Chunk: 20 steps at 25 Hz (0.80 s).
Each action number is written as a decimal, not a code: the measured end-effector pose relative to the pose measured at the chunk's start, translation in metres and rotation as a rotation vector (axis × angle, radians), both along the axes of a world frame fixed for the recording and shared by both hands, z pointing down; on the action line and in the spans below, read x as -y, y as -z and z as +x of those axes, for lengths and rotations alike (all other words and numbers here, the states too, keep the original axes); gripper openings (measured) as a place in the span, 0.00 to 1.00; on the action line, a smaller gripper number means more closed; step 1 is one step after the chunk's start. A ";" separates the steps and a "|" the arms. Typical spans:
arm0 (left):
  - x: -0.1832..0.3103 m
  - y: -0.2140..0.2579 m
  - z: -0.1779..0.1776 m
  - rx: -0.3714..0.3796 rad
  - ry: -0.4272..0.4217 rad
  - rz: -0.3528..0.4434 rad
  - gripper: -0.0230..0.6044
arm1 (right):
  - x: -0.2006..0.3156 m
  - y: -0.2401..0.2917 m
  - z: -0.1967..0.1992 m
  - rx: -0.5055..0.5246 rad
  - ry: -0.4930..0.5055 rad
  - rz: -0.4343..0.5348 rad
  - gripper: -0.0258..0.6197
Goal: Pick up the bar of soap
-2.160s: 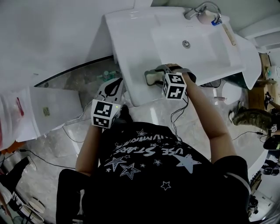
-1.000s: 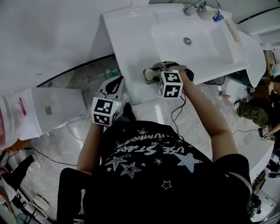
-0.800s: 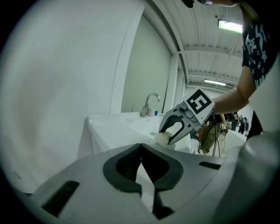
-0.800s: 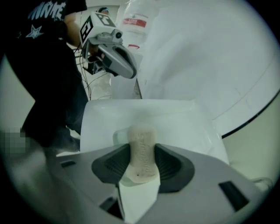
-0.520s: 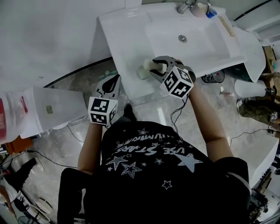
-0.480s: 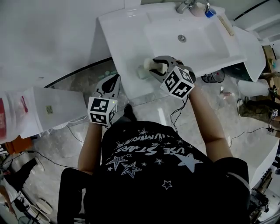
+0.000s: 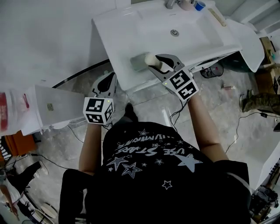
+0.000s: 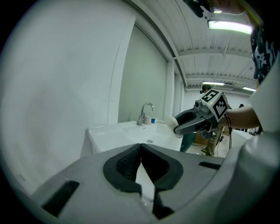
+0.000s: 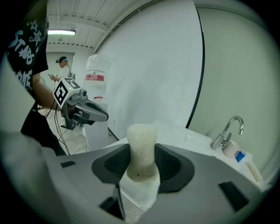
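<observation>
The cream bar of soap (image 9: 141, 151) stands on end between the jaws of my right gripper (image 9: 141, 164), which is shut on it. In the head view the soap (image 7: 153, 59) hangs lifted over the front rim of the white sink (image 7: 131, 30), held by the right gripper (image 7: 158, 62). In the left gripper view the soap (image 8: 171, 122) shows as a pale tip at the right gripper's nose (image 8: 180, 127). My left gripper (image 7: 106, 85) hangs below the counter's left corner, its jaws closed together with nothing between them (image 8: 141, 164).
A chrome tap (image 7: 171, 3) and a small cup with a blue part (image 7: 197, 5) stand at the sink's far edge. A white cabinet (image 7: 52, 107) stands at the left. Cables and shoes lie on the marble floor (image 7: 210, 92).
The right gripper has lifted the soap off the sink's front rim and swung its marker cube down to the right. The left gripper stays low beside the counter.
</observation>
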State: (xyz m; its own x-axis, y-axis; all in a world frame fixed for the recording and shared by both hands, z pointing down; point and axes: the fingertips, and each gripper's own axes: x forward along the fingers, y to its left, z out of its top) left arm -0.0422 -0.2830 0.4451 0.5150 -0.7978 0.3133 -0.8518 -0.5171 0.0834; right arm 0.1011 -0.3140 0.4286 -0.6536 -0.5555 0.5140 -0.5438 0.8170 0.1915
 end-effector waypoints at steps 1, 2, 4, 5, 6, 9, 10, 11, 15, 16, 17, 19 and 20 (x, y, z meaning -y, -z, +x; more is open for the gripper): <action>-0.005 0.002 0.003 -0.003 0.000 0.002 0.05 | -0.006 0.002 0.004 0.015 -0.013 -0.001 0.32; -0.010 0.004 0.005 -0.006 -0.002 0.004 0.05 | -0.013 0.003 0.008 0.026 -0.024 -0.001 0.32; -0.021 0.007 0.012 -0.013 -0.009 0.007 0.05 | -0.026 0.005 0.017 0.048 -0.046 -0.006 0.32; -0.027 0.007 0.016 -0.014 -0.014 0.008 0.05 | -0.034 0.006 0.021 0.063 -0.058 -0.010 0.32; -0.034 0.008 0.020 -0.013 -0.020 0.009 0.05 | -0.042 0.008 0.025 0.081 -0.069 -0.013 0.32; -0.059 0.009 0.032 -0.012 -0.036 0.012 0.05 | -0.069 0.012 0.037 0.109 -0.092 -0.007 0.32; -0.067 0.010 0.036 -0.012 -0.040 0.013 0.05 | -0.078 0.013 0.040 0.109 -0.095 -0.002 0.32; -0.076 0.010 0.040 -0.012 -0.044 0.016 0.05 | -0.088 0.013 0.043 0.107 -0.099 0.002 0.32; -0.107 0.010 0.051 -0.011 -0.054 0.020 0.05 | -0.124 0.012 0.053 0.115 -0.108 0.001 0.32; -0.114 0.011 0.053 -0.010 -0.055 0.020 0.05 | -0.132 0.012 0.054 0.118 -0.110 -0.002 0.32; -0.121 0.011 0.055 -0.010 -0.055 0.019 0.05 | -0.140 0.011 0.056 0.121 -0.112 -0.005 0.32; -0.136 0.011 0.058 -0.010 -0.053 0.019 0.05 | -0.156 0.010 0.059 0.128 -0.115 -0.010 0.32; -0.143 0.011 0.059 -0.011 -0.051 0.019 0.05 | -0.163 0.008 0.060 0.131 -0.116 -0.013 0.32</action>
State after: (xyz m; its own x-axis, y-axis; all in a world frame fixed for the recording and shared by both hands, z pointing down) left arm 0.0170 -0.1404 0.4336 0.5585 -0.7763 0.2923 -0.8234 -0.5614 0.0823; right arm 0.1613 -0.1511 0.4202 -0.6472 -0.6252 0.4362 -0.6545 0.7491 0.1025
